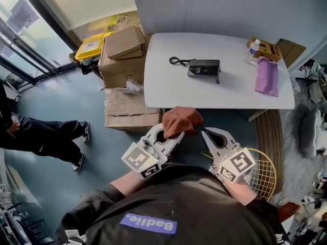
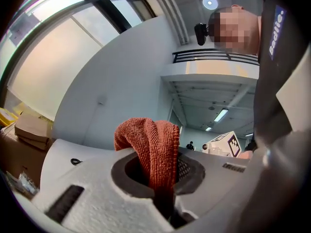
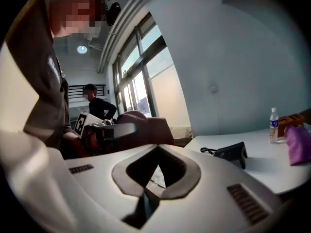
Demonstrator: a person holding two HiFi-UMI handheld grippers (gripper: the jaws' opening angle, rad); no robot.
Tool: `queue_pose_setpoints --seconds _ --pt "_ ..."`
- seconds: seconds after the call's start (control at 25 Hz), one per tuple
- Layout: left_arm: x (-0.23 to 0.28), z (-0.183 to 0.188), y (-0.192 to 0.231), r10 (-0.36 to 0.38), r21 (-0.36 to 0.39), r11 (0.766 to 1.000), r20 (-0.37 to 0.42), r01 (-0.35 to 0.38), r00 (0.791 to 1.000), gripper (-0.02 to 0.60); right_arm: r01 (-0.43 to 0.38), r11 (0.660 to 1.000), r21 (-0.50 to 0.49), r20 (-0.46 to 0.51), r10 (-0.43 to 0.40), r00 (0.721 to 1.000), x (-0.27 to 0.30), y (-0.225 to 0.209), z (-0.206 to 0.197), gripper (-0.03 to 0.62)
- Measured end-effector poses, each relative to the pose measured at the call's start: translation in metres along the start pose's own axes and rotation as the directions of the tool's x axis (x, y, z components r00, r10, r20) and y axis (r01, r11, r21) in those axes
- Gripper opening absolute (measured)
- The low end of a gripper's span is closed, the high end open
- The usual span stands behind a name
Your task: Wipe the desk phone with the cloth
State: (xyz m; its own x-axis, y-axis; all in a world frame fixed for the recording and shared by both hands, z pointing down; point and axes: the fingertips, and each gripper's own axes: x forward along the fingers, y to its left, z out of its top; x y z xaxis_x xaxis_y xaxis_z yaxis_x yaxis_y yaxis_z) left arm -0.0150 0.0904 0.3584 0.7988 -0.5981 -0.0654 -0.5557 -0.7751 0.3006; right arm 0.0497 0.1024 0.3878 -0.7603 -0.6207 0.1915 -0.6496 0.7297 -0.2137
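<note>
The black desk phone lies on the white table, its coiled cord to its left; the right gripper view shows the phone ahead to the right. My left gripper is shut on a rust-orange cloth, held off the table's near edge. In the left gripper view the cloth bunches up over the closed jaws of the left gripper. Beside it, my right gripper is shut with nothing in it. Both are well short of the phone.
A purple cloth, a water bottle and a wooden box sit at the table's right end. Cardboard boxes are stacked left of the table. A person's legs stretch in from the left. A wire basket stands by my right side.
</note>
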Motion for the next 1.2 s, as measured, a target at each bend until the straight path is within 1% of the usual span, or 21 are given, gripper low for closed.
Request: queue_pose_setpoints --seconds 0.2,0.32,0.44,0.56,0.68,0.8,0.96,1.08,1.2 --pt "0.033 0.015 0.062 -0.066 -0.013 0.998 -0.018 0.066 0.998 0.032 0.086 0.996 0.024 -0.01 -0.086 0.996 0.044 -0.043 0.017 0.026" --pt "0.053 0.019 0.093 -0.112 -0.024 0.993 -0.03 0.112 0.993 0.032 0.142 0.989 0.034 -0.005 -0.142 0.99 0.065 -0.066 0.026 0.026" --pt "0.074 0.019 0.113 -0.141 -0.04 0.989 -0.039 0.14 0.989 0.032 0.179 0.983 0.035 -0.003 -0.179 0.984 0.079 -0.088 0.032 0.026" --pt "0.093 0.015 0.122 -0.157 -0.06 0.986 -0.051 0.153 0.986 0.032 0.196 0.98 0.044 -0.011 -0.196 0.981 0.086 -0.107 0.034 0.026" --pt "0.114 0.009 0.131 -0.156 -0.063 0.986 -0.065 0.152 0.986 0.032 0.191 0.981 0.045 -0.015 -0.19 0.982 0.089 -0.127 0.035 0.026" --pt "0.138 0.002 0.139 -0.134 -0.056 0.99 -0.08 0.129 0.988 0.032 0.169 0.984 0.057 -0.017 -0.168 0.986 0.089 -0.152 0.033 0.026" --pt "0.174 -0.014 0.152 -0.078 -0.057 0.996 -0.099 0.073 0.992 0.032 0.117 0.991 0.067 -0.021 -0.116 0.993 0.089 -0.189 0.033 0.026" --pt "0.204 -0.034 0.161 -0.038 -0.075 0.997 -0.124 0.028 0.992 0.032 0.07 0.995 0.071 -0.031 -0.068 0.997 0.087 -0.219 0.032 0.026" --pt "0.234 -0.054 0.17 0.001 -0.075 0.997 -0.152 -0.012 0.988 0.032 0.035 0.994 0.106 -0.041 -0.03 0.999 0.082 -0.25 0.027 0.026"
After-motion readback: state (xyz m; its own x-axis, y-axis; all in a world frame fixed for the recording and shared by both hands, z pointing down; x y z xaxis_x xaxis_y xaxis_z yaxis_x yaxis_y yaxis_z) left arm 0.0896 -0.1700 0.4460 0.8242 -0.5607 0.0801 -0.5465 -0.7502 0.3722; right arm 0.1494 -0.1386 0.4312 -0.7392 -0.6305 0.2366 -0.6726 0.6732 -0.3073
